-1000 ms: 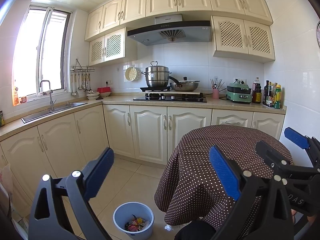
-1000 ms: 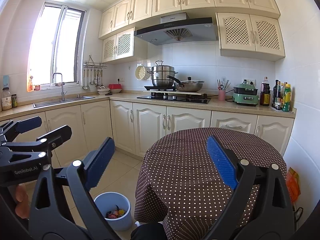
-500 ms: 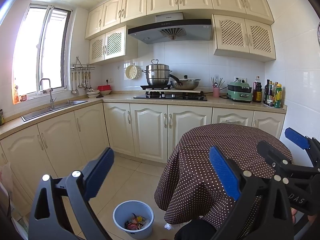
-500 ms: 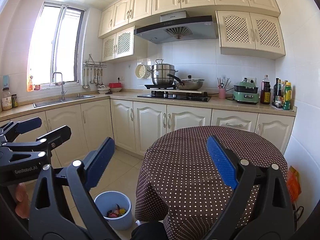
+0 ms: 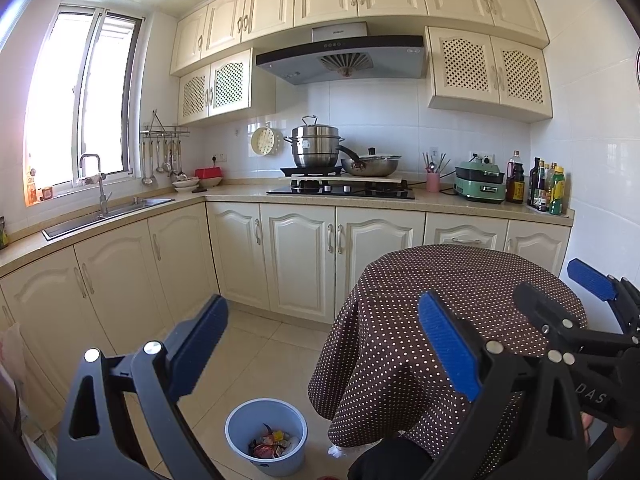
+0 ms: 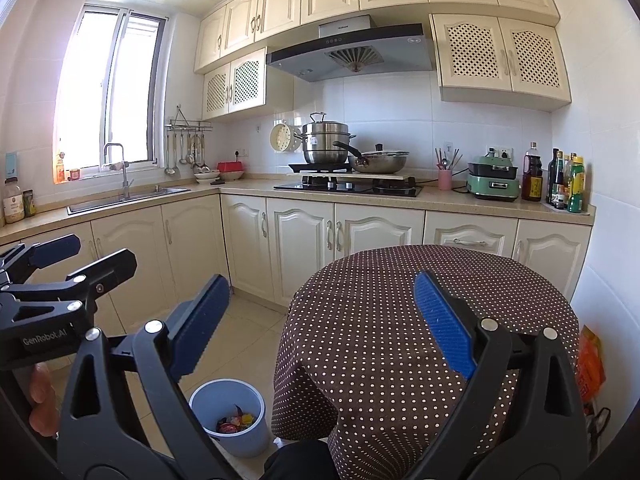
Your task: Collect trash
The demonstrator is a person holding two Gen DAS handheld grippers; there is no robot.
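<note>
A light blue trash bin (image 5: 267,434) stands on the tiled floor left of a round table and holds colourful wrappers (image 5: 269,445). It also shows in the right wrist view (image 6: 228,414). My left gripper (image 5: 320,344) is open and empty, held high above the bin and the table's left edge. My right gripper (image 6: 320,320) is open and empty, above the table's near edge. The left gripper shows at the left of the right wrist view (image 6: 60,258). The right gripper shows at the right of the left wrist view (image 5: 560,292).
The round table wears a brown dotted cloth (image 6: 400,312). Cream cabinets (image 5: 300,256) run along the back and left walls, with a sink (image 5: 108,210), stove pots (image 5: 320,152) and bottles (image 5: 544,186). An orange packet (image 6: 591,364) hangs right of the table.
Both views have shifted very slightly; the grippers stay open and empty, held in about the same place above the table and bin.
</note>
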